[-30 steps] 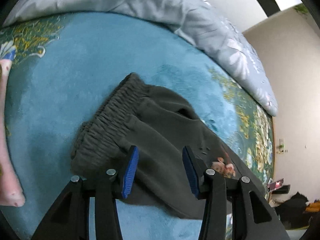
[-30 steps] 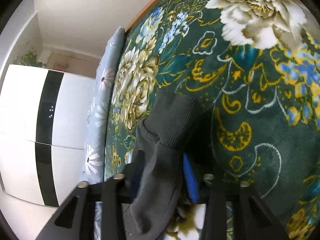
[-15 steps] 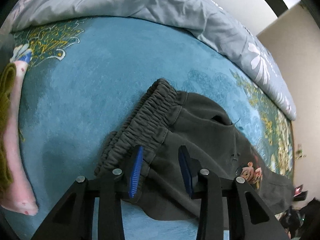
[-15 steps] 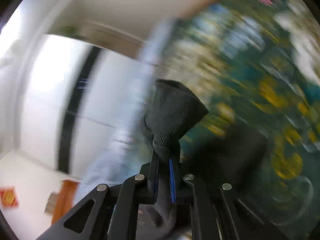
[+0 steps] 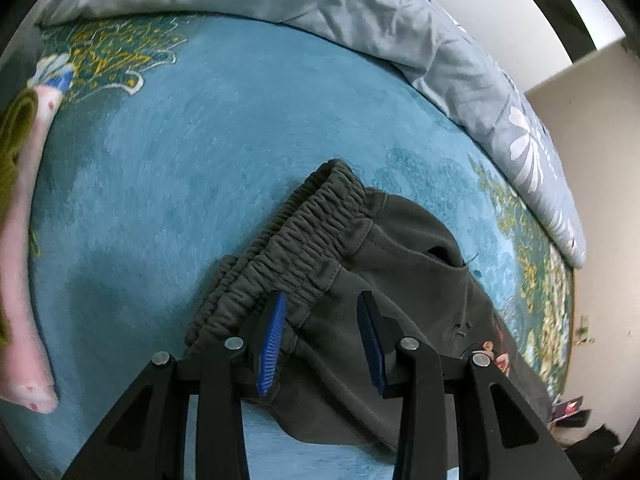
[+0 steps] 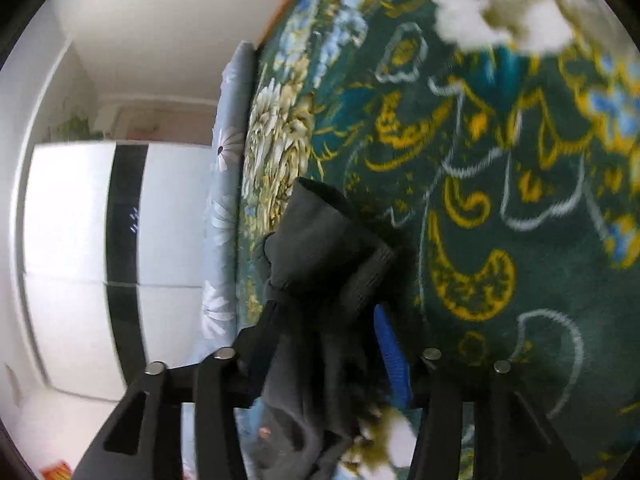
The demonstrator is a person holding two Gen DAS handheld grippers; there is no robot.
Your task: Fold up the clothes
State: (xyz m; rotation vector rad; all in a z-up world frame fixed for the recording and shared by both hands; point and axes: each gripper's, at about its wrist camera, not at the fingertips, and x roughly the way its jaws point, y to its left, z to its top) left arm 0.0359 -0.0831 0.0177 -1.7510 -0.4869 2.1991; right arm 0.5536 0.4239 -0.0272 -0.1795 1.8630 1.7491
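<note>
Half a second ago my right hand-held gripper (image 6: 332,344) was pinched tight on the ribbed cuff (image 6: 320,240) of the dark grey pants (image 5: 380,280); now its blue pad sits away from the cloth and the jaws stand spread, so it looks let go, with the cuff only draped between them. On the other side, my left hand-held gripper (image 5: 320,340) has slid closer to the stretchy waistband (image 5: 296,248), and its jaws are wide apart too, one blue finger (image 5: 272,344) touching the waistband and the other over the flat cloth. It holds nothing yet. The pants lie bunched on the blue flowery blanket (image 5: 180,168) on the bed, with the waistband pointing toward the grey quilt (image 5: 360,12). Here is what I think could go wrong. If the cuff really is loose, I think it could slip out and flop back, and the fold would come undone. If I close the left one now, it may grab only the top layer of the waistband, and the bottom layer would stay behind and make a lumpy fold. The blanket is fluffy, so a finger pushed too low could pinch blanket along with pants. A pink thing (image 5: 24,240) lies well apart on the left, so I don't think it will get in the way.
</note>
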